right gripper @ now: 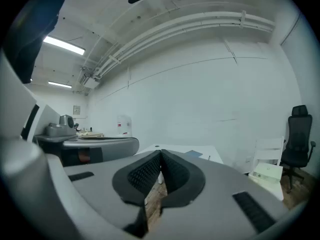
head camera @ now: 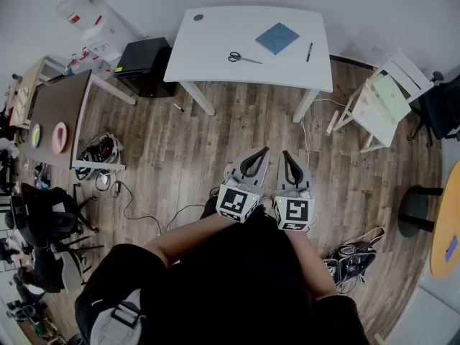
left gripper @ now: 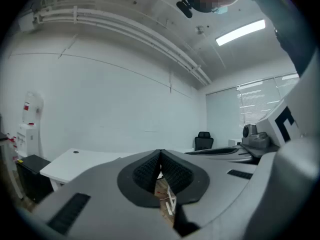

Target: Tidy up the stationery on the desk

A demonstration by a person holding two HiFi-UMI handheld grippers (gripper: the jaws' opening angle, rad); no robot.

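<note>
Looking steeply down from my head, a wooden floor (head camera: 180, 142) fills most of the view. A white table (head camera: 215, 42) stands at 12 o'clock, well apart from me, and its far legs are hidden under the top.

At 6 o'clock, just beside each other, I hold the left tool (head camera: 264, 150) and the right tool (head camera: 286, 154). Both point toward the table at 12 o'clock. Each tool's own view shows its ribbed pads pressed together at the tips with nothing between them. My arms behind them are cut off by my dark clothing.

Three pieces of stationery lie on the table, all apart from one another. A blue notebook (head camera: 277, 37) sits toward 1 o'clock on the tabletop, turned like a diamond with a corner toward me. A pair of scissors (head camera: 244, 57) lies near the middle of the front edge. Its long axis runs from 9 to 3 o'clock, with the handles at 9 and the blades pointing to 3. A dark pen (head camera: 309, 52) lies near the edge at 3 o'clock, with its long axis running almost from 12 to 6. It is too small for me to tell which end is the tip.
</note>
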